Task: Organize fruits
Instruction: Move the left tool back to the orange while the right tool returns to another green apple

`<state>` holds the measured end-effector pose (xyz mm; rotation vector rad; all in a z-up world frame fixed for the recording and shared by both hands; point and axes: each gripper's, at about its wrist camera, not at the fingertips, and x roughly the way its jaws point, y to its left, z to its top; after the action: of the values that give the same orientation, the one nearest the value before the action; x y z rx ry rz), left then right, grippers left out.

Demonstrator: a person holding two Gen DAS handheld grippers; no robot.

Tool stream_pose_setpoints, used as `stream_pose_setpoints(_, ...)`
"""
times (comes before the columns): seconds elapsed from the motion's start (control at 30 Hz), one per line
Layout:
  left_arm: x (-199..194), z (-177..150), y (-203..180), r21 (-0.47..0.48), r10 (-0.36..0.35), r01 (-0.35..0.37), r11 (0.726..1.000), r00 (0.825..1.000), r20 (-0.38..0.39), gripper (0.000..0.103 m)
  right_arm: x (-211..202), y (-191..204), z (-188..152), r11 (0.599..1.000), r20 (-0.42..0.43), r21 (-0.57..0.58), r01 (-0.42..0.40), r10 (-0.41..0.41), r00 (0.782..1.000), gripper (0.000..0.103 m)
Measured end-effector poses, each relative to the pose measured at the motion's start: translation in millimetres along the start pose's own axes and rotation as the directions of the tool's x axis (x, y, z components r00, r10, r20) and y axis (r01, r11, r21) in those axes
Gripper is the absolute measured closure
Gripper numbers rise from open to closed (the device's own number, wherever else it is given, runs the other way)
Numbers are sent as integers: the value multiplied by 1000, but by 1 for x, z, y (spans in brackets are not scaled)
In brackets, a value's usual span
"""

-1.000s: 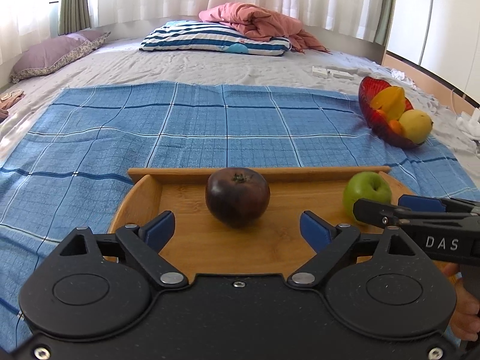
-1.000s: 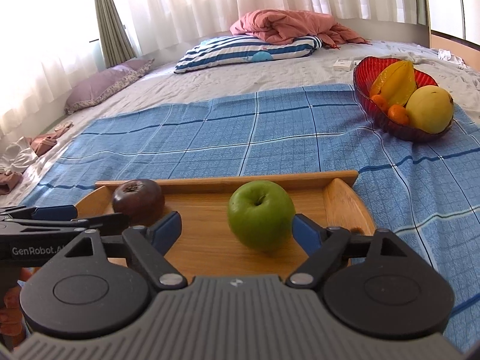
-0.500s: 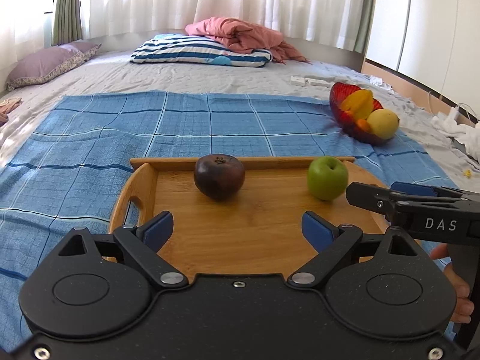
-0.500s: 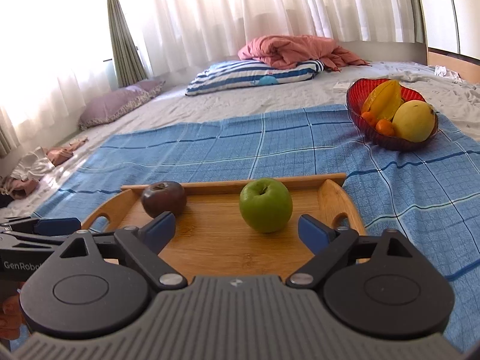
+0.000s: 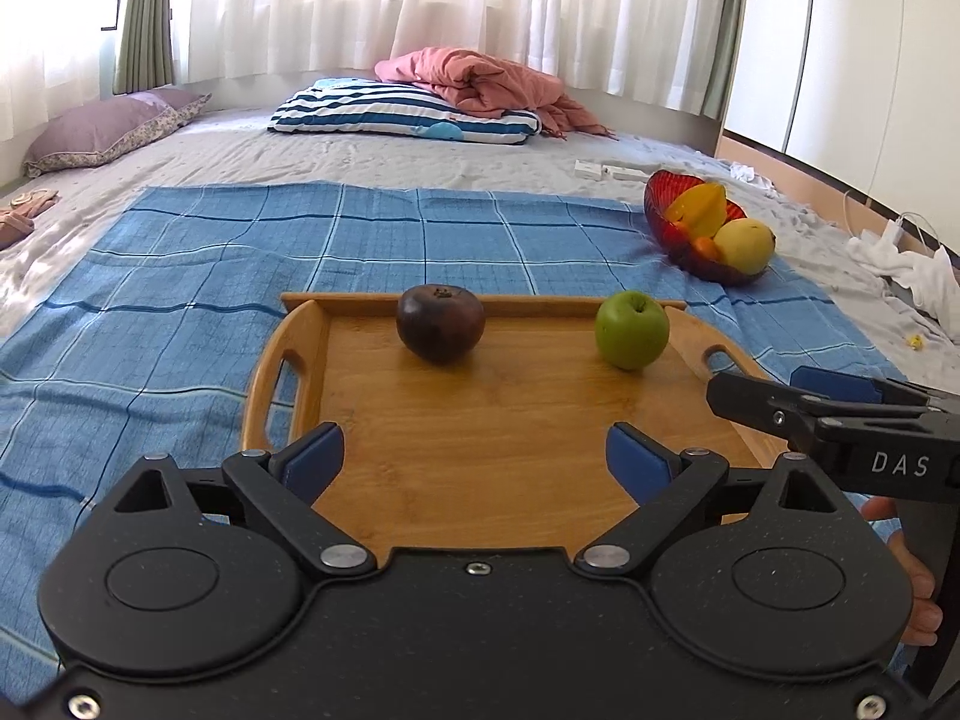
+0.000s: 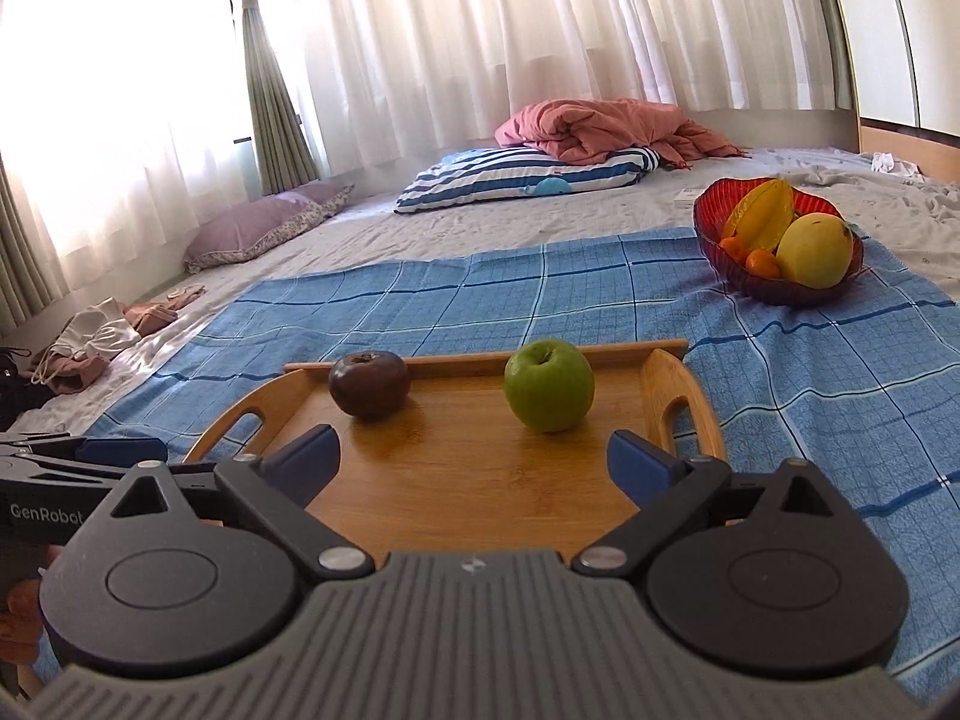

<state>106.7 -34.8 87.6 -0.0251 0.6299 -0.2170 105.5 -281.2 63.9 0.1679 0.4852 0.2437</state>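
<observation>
a bed covered by a blue checked cloth point(image 5: 420, 240), with a wooden tray point(image 5: 510, 450) lying on it. on the tray sit two fruits, well apart: a dark purple-brown fruit point(image 5: 440, 323) toward the far left, and a green apple point(image 5: 631, 329) toward the far right. beyond the tray's right corner, on the cloth, a red glass bowl point(image 6: 711, 228) holds a star fruit, a large yellow fruit and small orange ones.

the left tool point(image 5: 475, 457) hovers over the near edge of the tray, its blue pads spread wide and holding nothing. the right tool point(image 6: 474, 459) hovers beside it, likewise wide and holding nothing, roughly lined up with the apple. each tool shows at the edge of the other's view.

judging by the layout, the step in hand is probably picking a fruit from the tray. to do it well, bring the right tool low and level so the pads pass either side of the apple's widest part, then close gently; round fruit may roll if nudged by one pad first. carry it clear of the tray's raised rim.
</observation>
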Motion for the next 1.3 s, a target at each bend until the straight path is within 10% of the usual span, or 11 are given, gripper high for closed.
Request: stream_pose_setpoints(1.3,-61,-103,39,21,70,-70,997,997,29,4,-67,55,-111,993,149,-63,104,-93,984,0)
